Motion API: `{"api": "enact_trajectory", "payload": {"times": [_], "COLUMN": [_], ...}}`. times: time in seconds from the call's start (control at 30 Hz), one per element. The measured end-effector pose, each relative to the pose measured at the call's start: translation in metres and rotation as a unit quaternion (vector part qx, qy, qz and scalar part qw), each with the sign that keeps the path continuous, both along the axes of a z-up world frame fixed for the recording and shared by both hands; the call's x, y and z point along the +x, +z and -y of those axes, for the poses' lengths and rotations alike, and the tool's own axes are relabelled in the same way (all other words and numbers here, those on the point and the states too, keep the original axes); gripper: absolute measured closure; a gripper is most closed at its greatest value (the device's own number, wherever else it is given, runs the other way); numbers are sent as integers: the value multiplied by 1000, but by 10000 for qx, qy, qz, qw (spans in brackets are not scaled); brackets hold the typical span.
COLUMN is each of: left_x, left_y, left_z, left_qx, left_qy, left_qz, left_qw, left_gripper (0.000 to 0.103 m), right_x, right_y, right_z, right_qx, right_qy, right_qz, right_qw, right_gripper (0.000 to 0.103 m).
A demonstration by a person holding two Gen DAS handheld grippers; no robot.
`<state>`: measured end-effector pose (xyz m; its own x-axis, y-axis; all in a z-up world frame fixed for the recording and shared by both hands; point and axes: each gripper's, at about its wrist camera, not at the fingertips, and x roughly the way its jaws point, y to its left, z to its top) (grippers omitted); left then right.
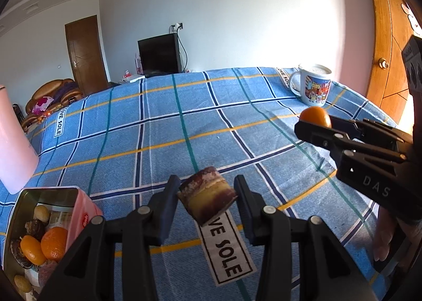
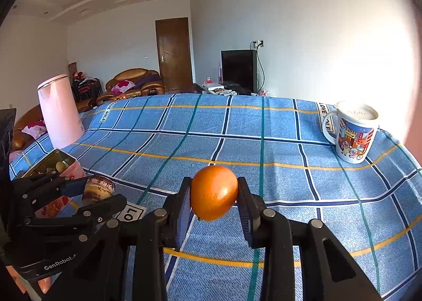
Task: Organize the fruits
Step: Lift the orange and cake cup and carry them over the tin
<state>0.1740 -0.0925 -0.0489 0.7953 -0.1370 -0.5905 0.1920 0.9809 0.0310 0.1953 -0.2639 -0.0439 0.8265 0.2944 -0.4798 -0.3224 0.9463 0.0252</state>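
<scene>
The left gripper [image 1: 207,196] is clamped on a cake piece [image 1: 207,196] — a brown and yellow layered chunk that sits tilted between the pads, one corner dipping toward the cloth [image 1: 163,127] and its layers slanting up to the left in the left wrist view. It hangs clear above the blue checked cloth, over a "LOVE SOLE" label [image 1: 226,245]. The right gripper [image 2: 214,192] is closed on an orange [image 2: 214,192], pinched at its two sides, its longer axis running roughly upright between the pads; it too is off the cloth. The two grippers are side by side, near each other. Just left of the left gripper lies an open tin [image 1: 50,192] holding more oranges and small dark and pale pieces. A pink jug [image 2: 60,113] stands beyond the tin — a printed mug [image 2: 353,132] stands well apart at the far right.
</scene>
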Motion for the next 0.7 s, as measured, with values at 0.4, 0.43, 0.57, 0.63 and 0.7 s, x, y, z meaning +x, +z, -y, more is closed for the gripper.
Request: {"api": "enact_trajectory", "payload": {"times": [0.4,0.43,0.57,0.63,0.7], "left_x": [-19,-21,-28,-31,-34], "left_y": [8,8,11,12,13], "left_z": [-12,-13,-16,-18,-19], "left_qx": [-126,-129,-122,-122,-121], "left_qy": [116,116,153,170,190], "left_qz": [417,446,590,650,694], "left_qw": [9990,9989,9981,9977,9973], "left_gripper": [58,58,59,58,58], "right_x": [-26,-28,-34,-38,-42], "right_y": [10,10,11,11,11], "right_z": [-7,-7,-9,-11,-13], "right_qx": [-36,-28,12,22,34], "right_qy": [56,59,77,97,118], "right_qz": [624,646,704,747,792], "right_qw": [9980,9979,9975,9972,9968], "right_gripper": [68,68,68,68,68]}}
